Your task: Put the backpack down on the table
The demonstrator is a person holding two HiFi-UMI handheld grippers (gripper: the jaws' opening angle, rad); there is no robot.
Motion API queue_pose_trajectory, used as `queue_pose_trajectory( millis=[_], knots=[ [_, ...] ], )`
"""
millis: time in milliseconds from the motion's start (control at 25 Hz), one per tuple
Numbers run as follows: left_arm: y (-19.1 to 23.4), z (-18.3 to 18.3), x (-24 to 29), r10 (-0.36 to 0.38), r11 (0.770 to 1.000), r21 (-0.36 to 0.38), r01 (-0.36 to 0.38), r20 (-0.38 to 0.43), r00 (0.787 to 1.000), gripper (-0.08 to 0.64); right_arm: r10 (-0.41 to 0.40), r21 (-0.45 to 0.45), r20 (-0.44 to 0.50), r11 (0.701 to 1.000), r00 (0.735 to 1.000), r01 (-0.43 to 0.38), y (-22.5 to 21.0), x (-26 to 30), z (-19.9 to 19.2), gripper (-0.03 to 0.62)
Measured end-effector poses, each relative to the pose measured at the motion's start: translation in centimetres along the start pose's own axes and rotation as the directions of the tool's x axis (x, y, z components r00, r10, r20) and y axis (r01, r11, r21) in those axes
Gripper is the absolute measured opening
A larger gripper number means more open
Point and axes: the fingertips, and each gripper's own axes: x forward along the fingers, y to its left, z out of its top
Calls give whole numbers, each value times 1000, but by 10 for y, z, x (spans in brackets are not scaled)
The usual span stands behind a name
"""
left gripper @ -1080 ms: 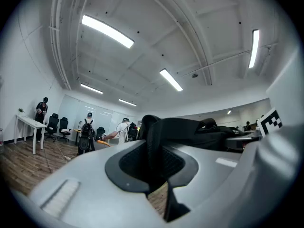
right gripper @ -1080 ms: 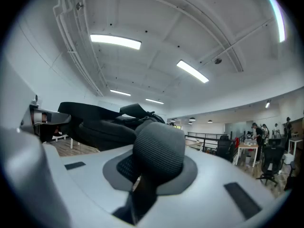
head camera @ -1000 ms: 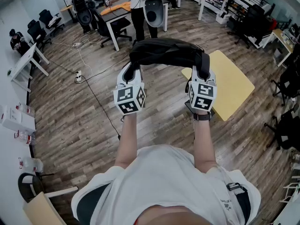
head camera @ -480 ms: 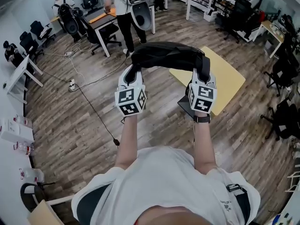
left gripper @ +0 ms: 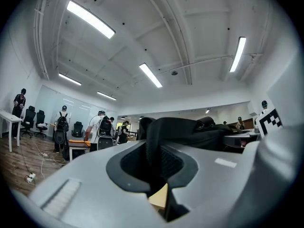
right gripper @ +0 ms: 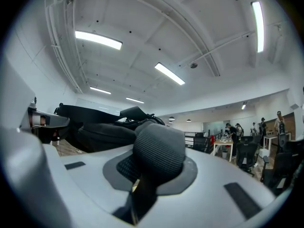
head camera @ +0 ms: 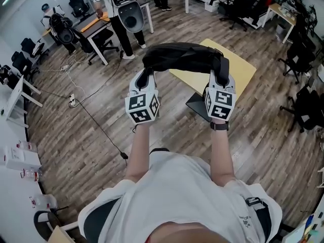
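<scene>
A black fabric backpack (head camera: 182, 58) hangs in the air between the two grippers, stretched lengthwise from one to the other. In the head view it lies over the near edge of the pale yellow rectangular table (head camera: 242, 71), clear of the tabletop. The left gripper (head camera: 145, 77), white with a cube of square black-and-white markers, has the end of the backpack that lies beyond the table's left corner, over the brown wood-plank floor (head camera: 86, 130). In its own view its jaws are nearly together and closing on a flat black strap (left gripper: 160, 144) that runs up out of the gap between them to the body of the backpack. The right gripper (head camera: 221, 80), a twin of the left, is over the table's near edge and holds the other end. In its own view its jaws stand only a narrow gap apart, pinched on a thick, ribbed, padded black strap (right gripper: 159, 148) that bulges above them. Both grippers point level, away from the person, whose bare forearms reach out from a white T-shirt (head camera: 177, 196); a dark band (head camera: 219, 126) sits on the right wrist. Well beyond the table's far left corner, a person in dark trousers (head camera: 126, 32) stands beside a white desk (head camera: 96, 27).
</scene>
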Motion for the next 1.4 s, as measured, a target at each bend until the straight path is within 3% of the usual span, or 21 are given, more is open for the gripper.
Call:
queue_pose_trajectory(
  millis=[480,960,1400],
  knots=[
    [-37,-24,89,-138,990,-39,137,-26,990,38,-119,-11,-21,993,993,119,-62,33,-21,72],
    [-82,-32,265,-330,942,-69,328,-6,944,38,-312,-35,-34,950,949,311,-154,131,-26,72],
    [-107,-39,387,-426,903,-68,425,8,905,38,-413,-60,-46,910,909,411,-207,207,-32,72]
  ],
)
